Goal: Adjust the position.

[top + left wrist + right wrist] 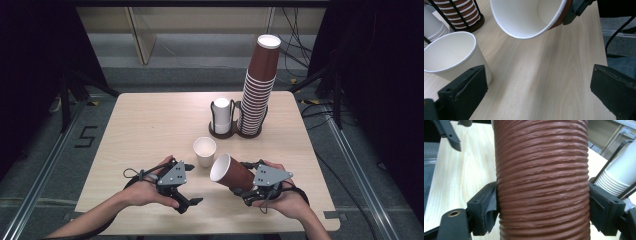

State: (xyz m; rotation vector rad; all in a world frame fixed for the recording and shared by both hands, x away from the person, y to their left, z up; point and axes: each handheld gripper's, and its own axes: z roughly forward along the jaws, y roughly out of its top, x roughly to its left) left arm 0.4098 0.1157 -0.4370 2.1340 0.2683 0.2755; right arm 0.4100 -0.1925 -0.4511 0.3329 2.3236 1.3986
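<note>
Two hand-held grippers on my feed: the right hand-held gripper (239, 186) is clamped on the ribbed wall of a brown cup (231, 173), holding it tilted off the bench (150, 120) with its white mouth facing the left one. My left hand-held gripper (191, 202) has its jaws spread wide with nothing between them, low over the bench, and a white cup (205, 151) stands upright just beside one jaw. Behind it, a rack (235, 131) holds a short white stack (222, 115) and a tall brown stack (257, 90).
</note>
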